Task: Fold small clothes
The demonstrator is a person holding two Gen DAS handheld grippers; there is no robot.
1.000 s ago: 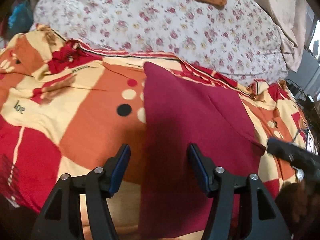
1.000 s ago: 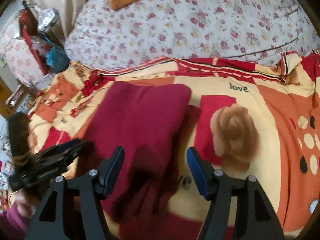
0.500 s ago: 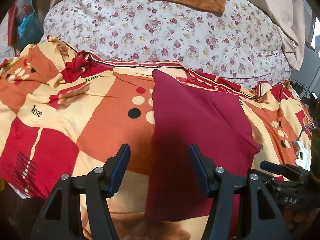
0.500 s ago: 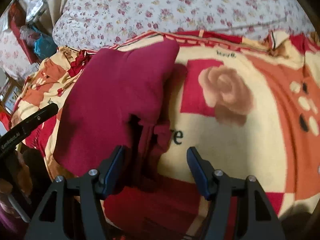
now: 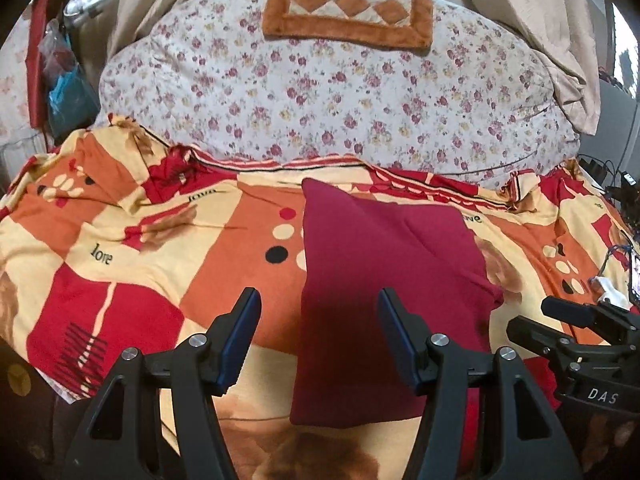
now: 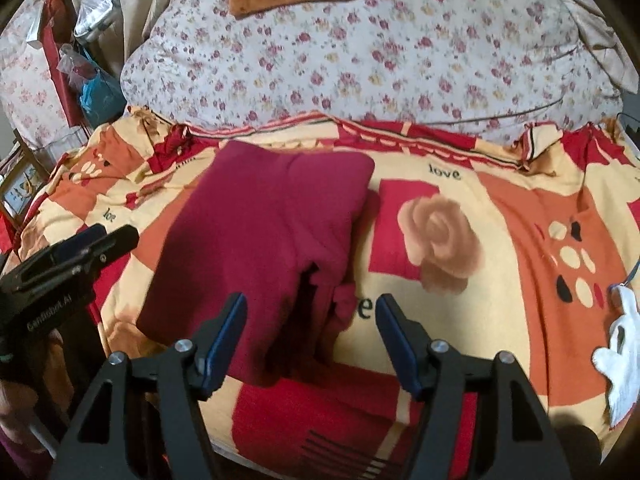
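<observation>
Maroon garment [image 5: 384,264], folded into a rough rectangle, lies flat on the patterned blanket [image 5: 132,248] of red, orange and cream blocks, with a loose flap bunched at its near right corner in the right wrist view [image 6: 336,300]. Left gripper [image 5: 316,336] hangs above the near left part of the cloth, its blue-padded jaws parted and clear of the fabric, nothing between them. Right gripper [image 6: 310,332] hovers over the near right edge of the garment; its jaws have just been opening and stand wide apart, and only the bunched flap lies below the gap, unpinched. Each tool shows at the edge of the other's view, just beside the garment. Beyond the blanket's far hem rises a white floral quilt [image 5: 340,92], and an orange cushion [image 5: 348,12] with a cream diamond pattern sits on top of it. A beige curtain [image 5: 536,24] drapes at the far right. At the far left, plastic bags [image 6: 96,88] hang beside a red frame. A white glove [image 6: 620,356] lies on the blanket's right side, well apart from the garment. Nothing lies on the maroon cloth itself, and the blanket right around it is bare.
</observation>
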